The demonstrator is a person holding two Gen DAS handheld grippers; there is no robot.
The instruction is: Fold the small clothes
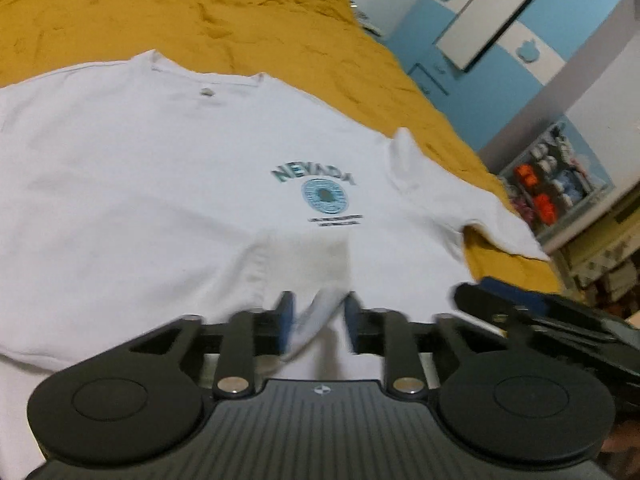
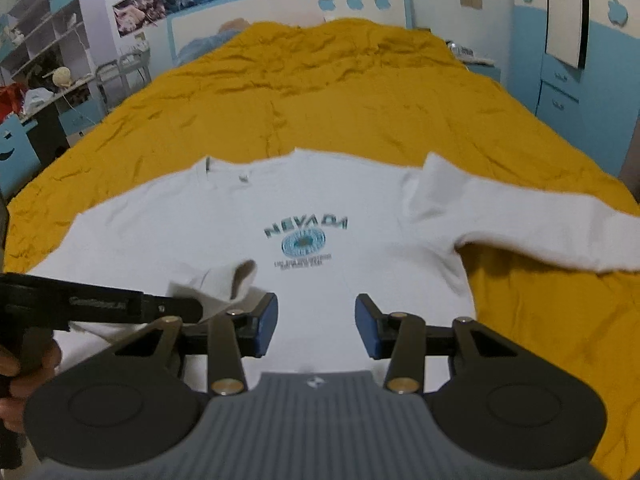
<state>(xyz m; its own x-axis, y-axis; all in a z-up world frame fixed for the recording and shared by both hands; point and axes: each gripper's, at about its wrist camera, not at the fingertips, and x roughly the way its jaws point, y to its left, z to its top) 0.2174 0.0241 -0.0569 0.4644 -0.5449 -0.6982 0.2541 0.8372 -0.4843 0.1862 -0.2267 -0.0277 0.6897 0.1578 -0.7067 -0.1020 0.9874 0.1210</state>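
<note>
One white NEVADA sweatshirt (image 2: 304, 200) flat on yellow bedspread (image 2: 320, 92), both grippers' fingers released.

I'm looking at my left gripper (image 1: 318, 320) and right gripper (image 2: 316, 330): matte black linkage arms, brass-coloured pivot pins, blue-padded fingers (image 2: 266, 326), ribbed grey housing bearing a small white emblem.

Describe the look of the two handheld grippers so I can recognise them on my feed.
Both match: the left gripper and right gripper have black linkage arms with silver pivot pins, blue pads on the fingers, round black discs either side and a grey ribbed body with a small white mark.
</note>
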